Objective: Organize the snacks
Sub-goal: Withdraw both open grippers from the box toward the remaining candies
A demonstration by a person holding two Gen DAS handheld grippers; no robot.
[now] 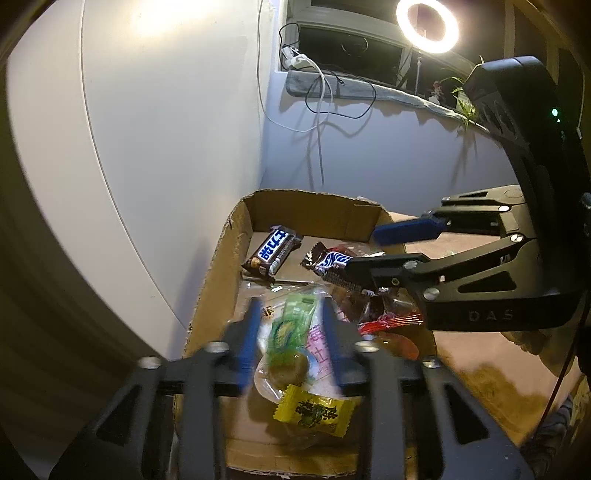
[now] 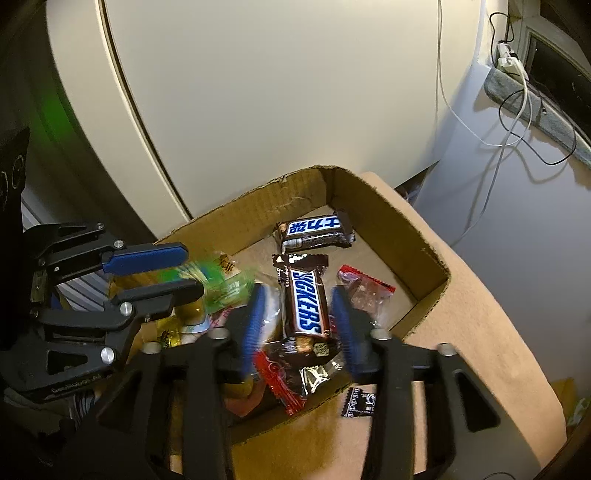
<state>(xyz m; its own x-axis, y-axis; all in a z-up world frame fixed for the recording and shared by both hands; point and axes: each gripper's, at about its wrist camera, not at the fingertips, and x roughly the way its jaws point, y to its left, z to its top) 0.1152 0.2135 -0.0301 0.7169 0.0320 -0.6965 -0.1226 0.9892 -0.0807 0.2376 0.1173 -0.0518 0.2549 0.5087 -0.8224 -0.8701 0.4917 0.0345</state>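
Note:
An open cardboard box (image 1: pixel 218 258) (image 2: pixel 258 206) holds a heap of snacks. My left gripper (image 1: pixel 291 328) (image 2: pixel 192 273) stands open over the near-left part of the box. A green packet (image 1: pixel 291 325) (image 2: pixel 214 280) lies between its blue pads, and the pads do not press on it. My right gripper (image 2: pixel 299 317) (image 1: pixel 373 251) is open too, with a brown Snickers bar (image 2: pixel 304 302) (image 1: pixel 328 264) lying lengthwise between its fingers on the pile. A second Snickers bar (image 1: pixel 275 251) (image 2: pixel 314 230) lies at the far end of the box.
A yellow candy (image 1: pixel 314 410), a clear red-edged packet (image 2: pixel 365 291) and a red wrapper (image 2: pixel 277 380) also lie in the box. A small black packet (image 2: pixel 358 402) sits outside it on the tan surface. A white cabinet stands behind; cables (image 2: pixel 513 122) hang on the wall below a ring light (image 1: pixel 426 26).

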